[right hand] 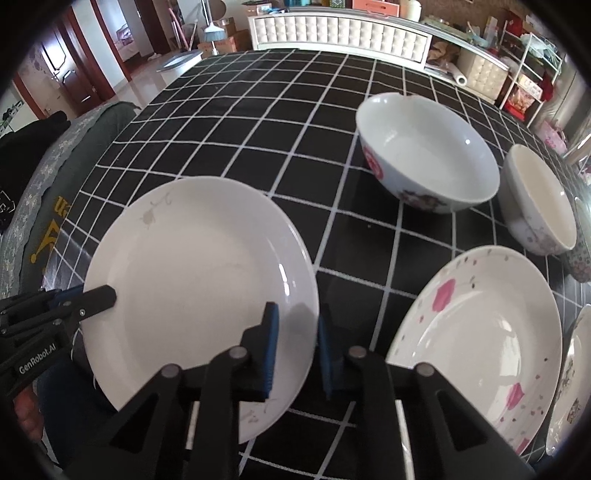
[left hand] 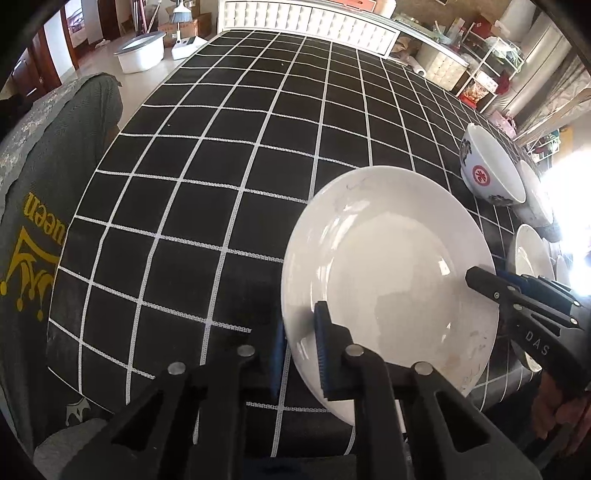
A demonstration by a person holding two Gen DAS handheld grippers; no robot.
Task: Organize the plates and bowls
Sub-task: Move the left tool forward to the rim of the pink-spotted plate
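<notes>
A plain white plate (left hand: pixel 388 266) (right hand: pixel 199 291) is held over the black checked tablecloth (left hand: pixel 229 155). My left gripper (left hand: pixel 301 343) is shut on its left rim, one blue pad above and one below. My right gripper (right hand: pixel 295 350) clamps the opposite rim and also shows in the left wrist view (left hand: pixel 491 288); the left gripper shows in the right wrist view (right hand: pixel 92 299). A pink-flowered plate (right hand: pixel 480 339) lies to the right. A white bowl with a red mark (right hand: pixel 424 151) (left hand: pixel 491 166) and a second bowl (right hand: pixel 539 199) stand behind it.
A further patterned dish (right hand: pixel 569 384) lies at the far right edge. A grey chair cover with gold print (left hand: pixel 33 229) is left of the table. A white padded bench (right hand: pixel 340 33) and shelves (right hand: pixel 524 62) stand beyond the table's far edge.
</notes>
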